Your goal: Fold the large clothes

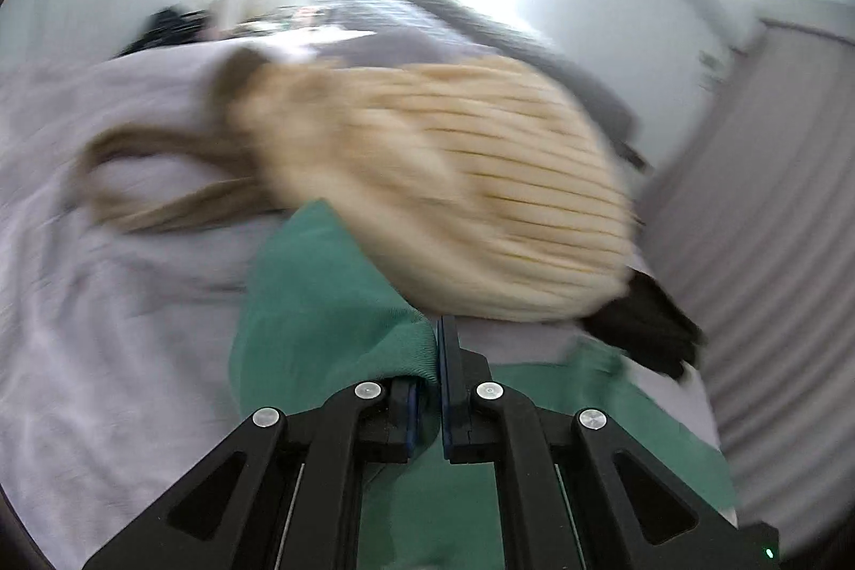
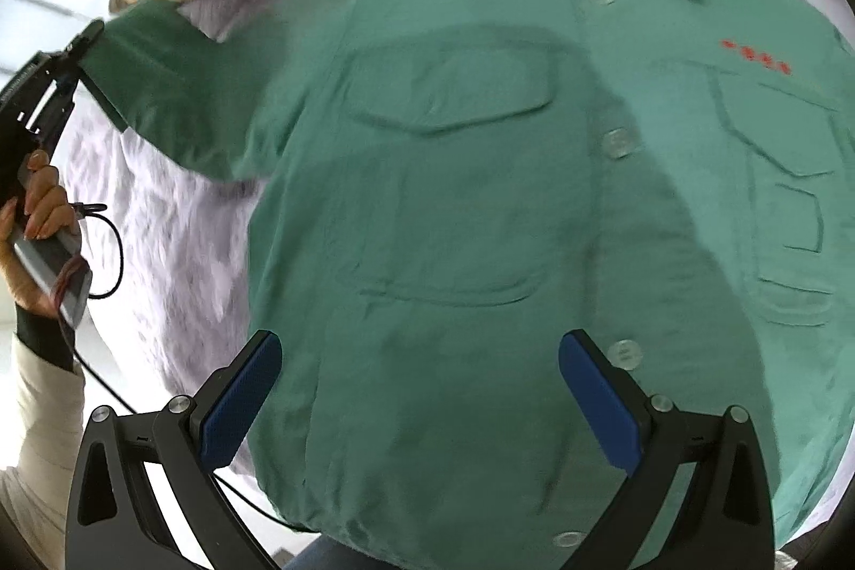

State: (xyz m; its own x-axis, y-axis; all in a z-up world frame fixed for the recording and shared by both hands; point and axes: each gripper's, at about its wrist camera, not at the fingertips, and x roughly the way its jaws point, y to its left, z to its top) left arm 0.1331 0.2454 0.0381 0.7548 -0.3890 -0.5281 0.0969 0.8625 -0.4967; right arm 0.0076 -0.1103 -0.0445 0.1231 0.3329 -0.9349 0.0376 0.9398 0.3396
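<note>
The green shirt [image 2: 454,207] is the landmark: it lies front-up, buttoned, on a pale lilac sheet [image 2: 176,223], collar at the far end and hem nearest the right camera. Nearest, the right gripper [image 2: 419,401] hangs released over the hem, its blue pads spread wide and gripping nothing; to the shirt's left the left gripper [image 1: 430,356] is clenched on the sleeve cuff [image 1: 406,345], the sleeve [image 2: 160,89] lifted off the sheet.

The step in hand looks like folding that sleeve inward across the chest; to do it well, I judge, carry the cuff level over the near pocket, keep the fabric taut so no crease bunches at the shoulder, and let the free claw pin the hem so the body does not drag.

Beyond the shirt lies a cream ribbed knit garment [image 1: 454,185], and just beside it something black [image 1: 646,324], too blurred to name.

Counted: one shirt; two flap pockets; five buttons visible; one knit; two grippers.
</note>
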